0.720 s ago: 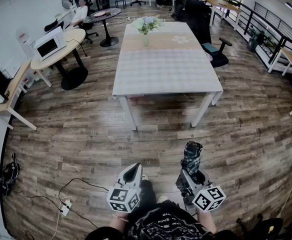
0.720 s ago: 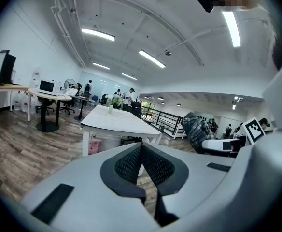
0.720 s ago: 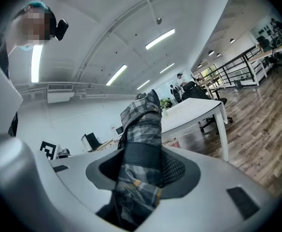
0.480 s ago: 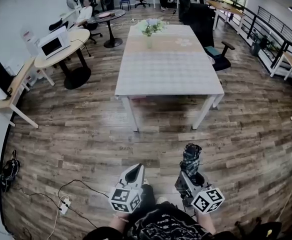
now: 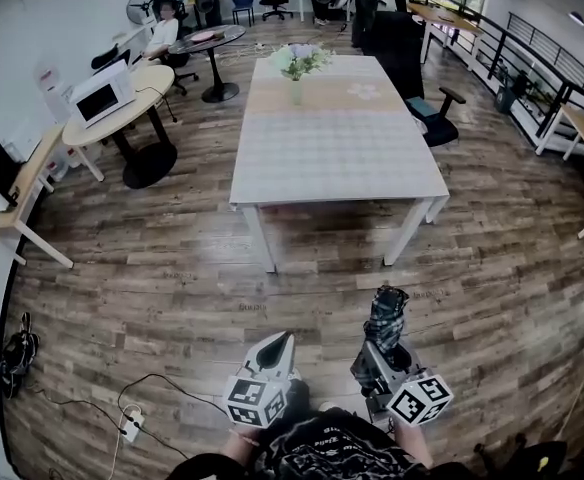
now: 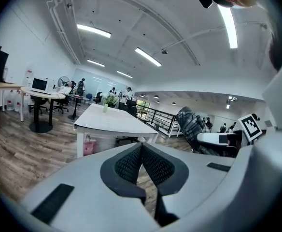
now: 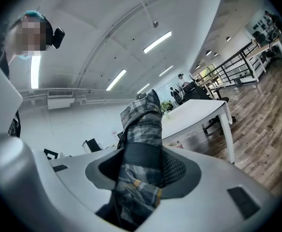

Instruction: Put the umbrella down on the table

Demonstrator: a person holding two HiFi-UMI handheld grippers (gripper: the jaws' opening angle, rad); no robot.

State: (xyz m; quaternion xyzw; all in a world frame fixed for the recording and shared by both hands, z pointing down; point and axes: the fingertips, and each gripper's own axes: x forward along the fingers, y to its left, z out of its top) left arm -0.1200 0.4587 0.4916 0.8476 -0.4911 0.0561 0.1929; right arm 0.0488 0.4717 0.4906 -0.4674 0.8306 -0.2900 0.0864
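Observation:
A folded plaid umbrella (image 5: 384, 315) (image 7: 142, 144) stands upright in my right gripper (image 5: 385, 343) (image 7: 143, 170), whose jaws are shut on its lower part. I hold it low at the bottom right of the head view, over the wooden floor. My left gripper (image 5: 274, 352) (image 6: 141, 166) is beside it on the left, shut, with nothing between its pads. The long white table (image 5: 337, 153) (image 6: 113, 123) lies ahead, well apart from both grippers. In the left gripper view the umbrella (image 6: 193, 129) shows at the right.
A vase of flowers (image 5: 296, 65) stands at the table's far end. A dark office chair (image 5: 434, 113) is at its right side. A round table with a microwave (image 5: 102, 93) stands left. Cables and a power strip (image 5: 130, 414) lie on the floor at lower left. Railings run along the right.
The view has shifted slightly and the table sits a little nearer. Both grippers keep their places and the umbrella stays gripped.

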